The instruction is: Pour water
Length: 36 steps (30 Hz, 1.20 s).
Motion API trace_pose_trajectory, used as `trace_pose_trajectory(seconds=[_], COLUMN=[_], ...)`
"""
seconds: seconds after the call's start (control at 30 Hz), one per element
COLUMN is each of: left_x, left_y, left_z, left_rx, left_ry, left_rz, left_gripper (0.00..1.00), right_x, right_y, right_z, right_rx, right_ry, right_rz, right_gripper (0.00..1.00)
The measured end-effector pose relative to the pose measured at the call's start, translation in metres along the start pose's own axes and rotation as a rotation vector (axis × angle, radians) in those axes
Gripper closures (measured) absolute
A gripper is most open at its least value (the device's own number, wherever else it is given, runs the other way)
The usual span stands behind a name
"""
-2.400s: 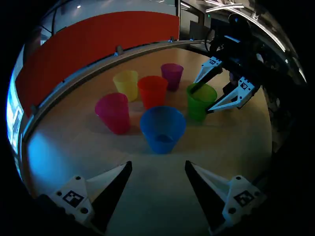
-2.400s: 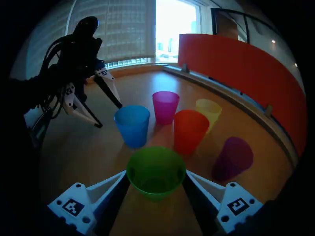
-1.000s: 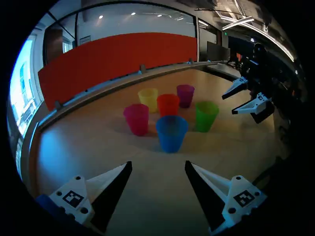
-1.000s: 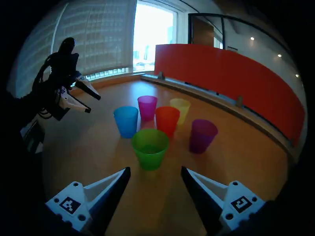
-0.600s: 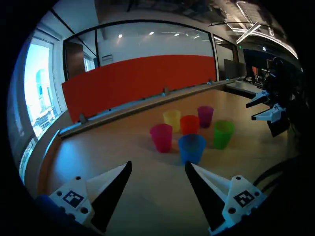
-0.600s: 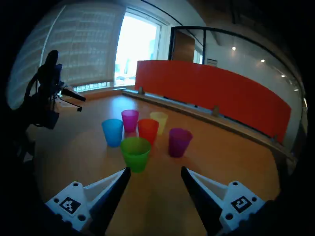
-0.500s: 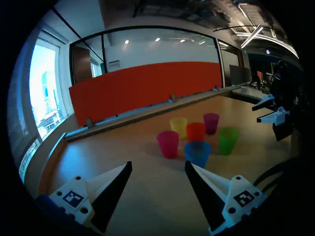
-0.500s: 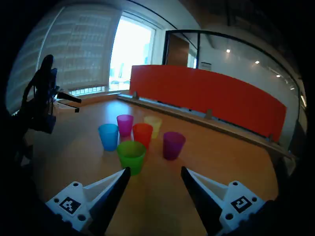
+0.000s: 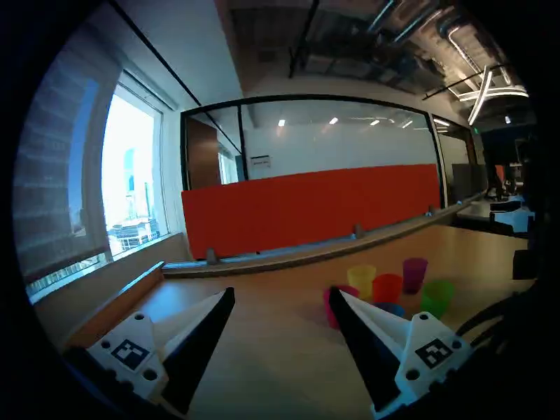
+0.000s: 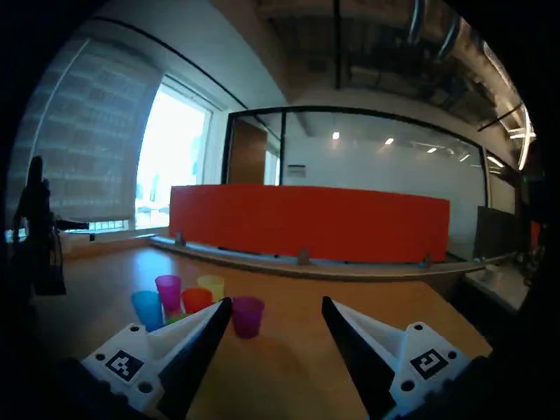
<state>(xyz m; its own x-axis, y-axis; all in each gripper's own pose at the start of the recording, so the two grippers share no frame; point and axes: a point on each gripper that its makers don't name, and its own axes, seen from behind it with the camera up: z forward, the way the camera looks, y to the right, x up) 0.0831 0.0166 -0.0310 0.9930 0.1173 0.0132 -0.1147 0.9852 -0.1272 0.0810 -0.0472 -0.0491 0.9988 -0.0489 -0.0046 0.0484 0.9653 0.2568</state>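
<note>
Several coloured plastic cups stand clustered and upright on the wooden table (image 9: 280, 364). In the left gripper view I see the yellow cup (image 9: 362, 278), orange cup (image 9: 386, 287), purple cup (image 9: 414, 273) and green cup (image 9: 437, 297). The pink cup (image 9: 332, 302) and blue cup (image 9: 389, 308) are partly hidden behind my own right finger. My left gripper (image 9: 281, 292) is open, empty and far from the cups. In the right gripper view the blue cup (image 10: 147, 309), pink cup (image 10: 168, 290), orange cup (image 10: 196, 299), yellow cup (image 10: 211, 285) and purple cup (image 10: 247, 315) sit low at the left. My right gripper (image 10: 276, 302) is open and empty.
A long orange partition (image 9: 315, 206) with a grey rail runs along the table's far edge. Bright windows (image 10: 171, 178) and a glass wall stand behind it. The other gripper and the hand holding it appear as a dark silhouette (image 10: 38, 238) at the far left of the right gripper view.
Both grippers have drawn back from the cups and tilted upward. The cups now look small and low, and more of the wall and ceiling shows. Both stayed open.
</note>
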Motion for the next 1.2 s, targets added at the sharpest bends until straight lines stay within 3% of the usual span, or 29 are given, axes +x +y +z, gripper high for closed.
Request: trace_pose_trajectory(seconds=[0.17,0.37,0.57,0.9,1.2], left_x=[0.003,0.004,0.0,0.009,-0.002], left_y=[0.0,-0.006,-0.004,0.002,0.01], left_z=[-0.003,-0.004,-0.004,-0.002,0.002], left_rx=[0.022,0.061,0.074,0.106,0.125], left_ry=[0.031,0.043,0.045,0.077,0.09], left_rz=[-0.051,-0.055,-0.078,-0.067,-0.058], left_gripper=[0.0,0.0,0.0,0.0,0.0], right_x=[0.016,0.019,0.017,0.015,0.02], right_y=[0.019,0.024,0.026,0.033,0.039], right_z=[-0.002,-0.007,-0.01,-0.014,-0.016], right_rx=[-0.069,-0.079,-0.095,-0.12,-0.149], right_ry=[0.069,0.089,0.09,0.089,0.094], right_rz=[0.025,0.034,0.034,0.049,0.053], right_gripper=[0.01,0.01,0.01,0.01,0.01])
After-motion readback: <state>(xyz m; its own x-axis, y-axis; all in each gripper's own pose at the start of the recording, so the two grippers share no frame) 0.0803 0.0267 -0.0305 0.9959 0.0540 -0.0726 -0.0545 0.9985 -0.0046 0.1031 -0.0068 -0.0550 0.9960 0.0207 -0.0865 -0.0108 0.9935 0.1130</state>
